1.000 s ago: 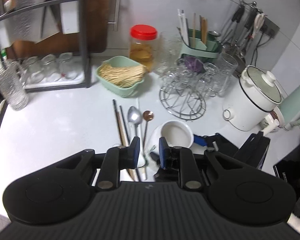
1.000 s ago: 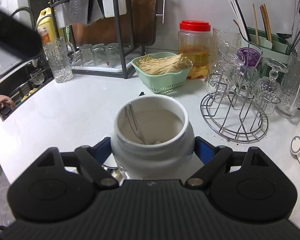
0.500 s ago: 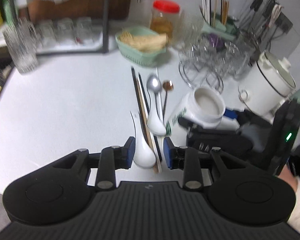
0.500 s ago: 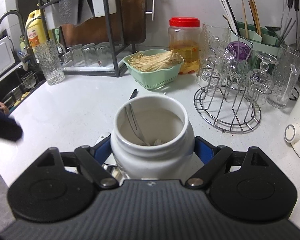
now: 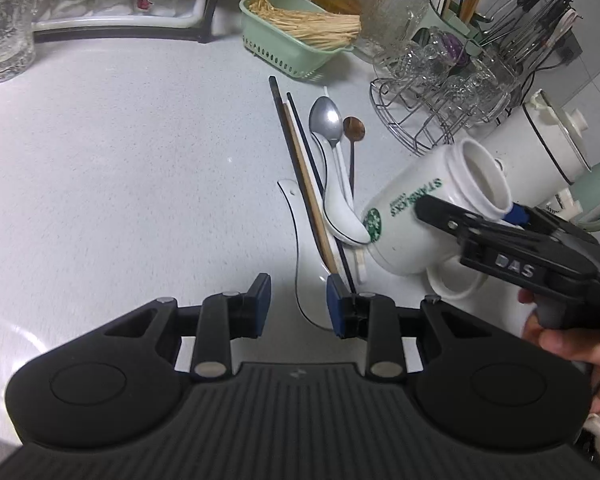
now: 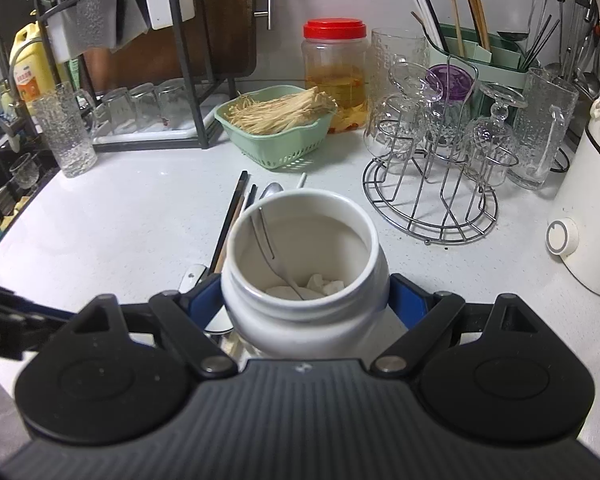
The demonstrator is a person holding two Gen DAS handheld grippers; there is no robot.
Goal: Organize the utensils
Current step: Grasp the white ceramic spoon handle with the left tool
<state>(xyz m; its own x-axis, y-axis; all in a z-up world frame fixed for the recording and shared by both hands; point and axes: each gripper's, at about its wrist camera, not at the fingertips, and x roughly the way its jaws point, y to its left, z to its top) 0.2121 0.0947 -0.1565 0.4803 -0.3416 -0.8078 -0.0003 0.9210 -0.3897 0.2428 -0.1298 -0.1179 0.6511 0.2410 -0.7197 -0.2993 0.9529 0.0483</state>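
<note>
Several utensils lie in a row on the white counter: dark and wooden chopsticks (image 5: 300, 160), a metal spoon (image 5: 326, 118), a small copper spoon (image 5: 354, 126) and a white ceramic spoon (image 5: 344, 216). My left gripper (image 5: 297, 306) is open just above the counter at their near ends. The dark rim of a second ceramic spoon (image 5: 296, 272) runs between its pads without touching them. My right gripper (image 6: 306, 304) is shut on a white mug (image 6: 304, 280) with a green logo, tilted in the left wrist view (image 5: 412, 216). A thin metal utensil (image 6: 266, 240) stands inside the mug.
A green basket (image 5: 300, 36) of pale sticks, a wire rack of glasses (image 5: 440, 96) and a white pot (image 5: 540, 140) stand behind the utensils. A red-lidded jar (image 6: 334, 72), a green utensil holder (image 6: 480, 60), a dish rack (image 6: 140, 80) and a tall glass (image 6: 66, 132) line the back. A hand (image 5: 560, 340) holds the right gripper.
My left gripper has sunk towards the counter and closer to the near ends of the utensils, and its jaws have widened. The right gripper keeps the mug nearly in place.
</note>
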